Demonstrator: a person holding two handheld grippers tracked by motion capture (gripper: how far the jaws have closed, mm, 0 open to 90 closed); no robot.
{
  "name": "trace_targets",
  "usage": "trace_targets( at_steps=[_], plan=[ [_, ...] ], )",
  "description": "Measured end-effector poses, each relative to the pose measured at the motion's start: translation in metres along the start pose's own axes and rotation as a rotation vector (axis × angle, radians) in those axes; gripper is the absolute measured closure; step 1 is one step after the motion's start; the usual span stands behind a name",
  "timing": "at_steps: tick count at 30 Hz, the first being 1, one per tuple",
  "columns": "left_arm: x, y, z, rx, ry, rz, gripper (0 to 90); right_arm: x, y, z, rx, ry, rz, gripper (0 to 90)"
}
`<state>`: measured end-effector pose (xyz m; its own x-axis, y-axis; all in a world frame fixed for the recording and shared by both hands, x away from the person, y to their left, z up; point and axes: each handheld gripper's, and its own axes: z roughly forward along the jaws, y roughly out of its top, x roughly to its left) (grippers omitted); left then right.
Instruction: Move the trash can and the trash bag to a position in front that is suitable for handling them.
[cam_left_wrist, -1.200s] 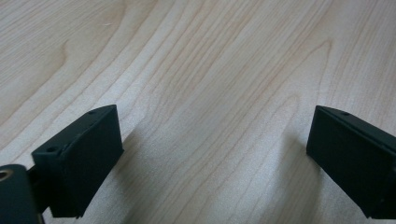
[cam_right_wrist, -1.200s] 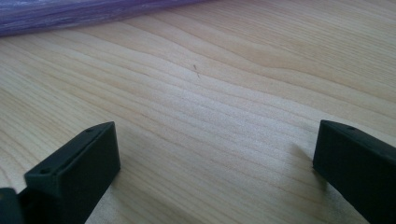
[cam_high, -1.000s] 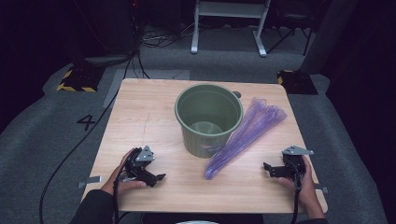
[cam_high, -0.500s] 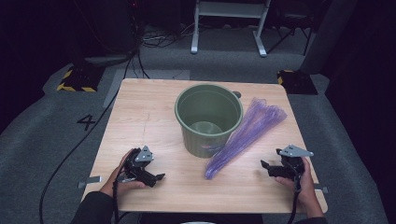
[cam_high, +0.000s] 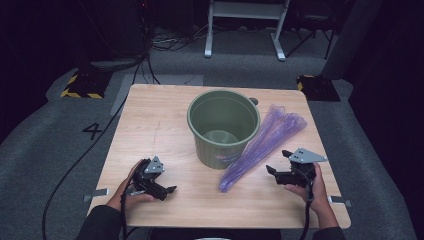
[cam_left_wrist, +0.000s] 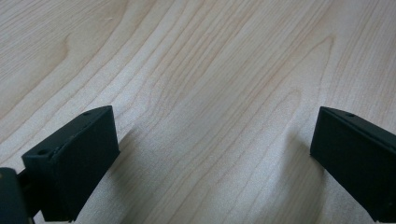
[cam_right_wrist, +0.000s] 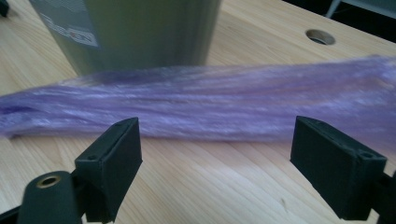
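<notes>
A green bucket (cam_high: 223, 125) stands upright in the middle of the wooden table (cam_high: 165, 130). A long folded purple plastic bag (cam_high: 262, 145) lies along the bucket's right side, and it runs across the right gripper view as the purple bag (cam_right_wrist: 201, 102) in front of the bucket (cam_right_wrist: 135, 32). My right gripper (cam_high: 277, 162) is open just right of the bag's near end, its jaws (cam_right_wrist: 215, 154) wide apart and holding nothing. At the table's front left my left gripper (cam_high: 167, 191) rests open, with bare wood between its jaws (cam_left_wrist: 210, 149).
A round cable hole (cam_right_wrist: 320, 36) is in the table beyond the bag. Grey carpet surrounds the table, with a floor mark "4" (cam_high: 92, 131) at the left, cables, and a white stand's legs (cam_high: 245, 30) at the back.
My right gripper has moved slightly left toward the purple bag. The left gripper has stayed put.
</notes>
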<state>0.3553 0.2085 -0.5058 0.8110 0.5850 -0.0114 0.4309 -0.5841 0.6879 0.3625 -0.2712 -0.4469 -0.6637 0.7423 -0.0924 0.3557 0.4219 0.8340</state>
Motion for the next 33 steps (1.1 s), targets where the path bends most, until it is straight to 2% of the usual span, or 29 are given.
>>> trace_targets(
  at_steps=[8, 9, 12, 17, 23, 27, 28, 33],
  plan=[
    [0.000, 0.000, 0.000, 0.000, 0.001, -0.001, 0.6, 0.018, 0.019, 0.021, -0.016, 0.048, -0.057, 18.2],
    [0.000, 0.000, 0.000, 0.001, 0.001, 0.000, 0.6, 0.019, 0.022, 0.024, -0.019, 0.065, -0.057, 18.3],
    [0.000, 0.000, 0.000, 0.000, 0.000, 0.000, 0.7, 0.022, 0.029, 0.032, -0.028, 0.075, -0.058, 18.4],
    [0.000, 0.000, 0.000, 0.001, 0.002, 0.000, 0.7, 0.023, 0.037, 0.045, -0.033, 0.143, -0.045, 18.4],
    [0.000, 0.000, 0.000, 0.000, 0.001, -0.001, 0.7, 0.024, 0.045, 0.055, -0.056, 0.167, -0.033, 18.3],
    [0.000, 0.000, 0.000, 0.000, 0.001, -0.002, 0.7, 0.035, 0.049, 0.062, -0.043, 0.182, -0.072, 19.0],
    [0.000, 0.000, 0.000, -0.001, 0.001, -0.002, 0.7, 0.037, 0.051, 0.064, -0.037, 0.178, -0.083, 16.9],
    [0.000, 0.000, 0.000, -0.001, 0.001, -0.002, 0.7, 0.045, 0.056, 0.070, -0.030, 0.167, -0.101, 16.8]
  ],
)
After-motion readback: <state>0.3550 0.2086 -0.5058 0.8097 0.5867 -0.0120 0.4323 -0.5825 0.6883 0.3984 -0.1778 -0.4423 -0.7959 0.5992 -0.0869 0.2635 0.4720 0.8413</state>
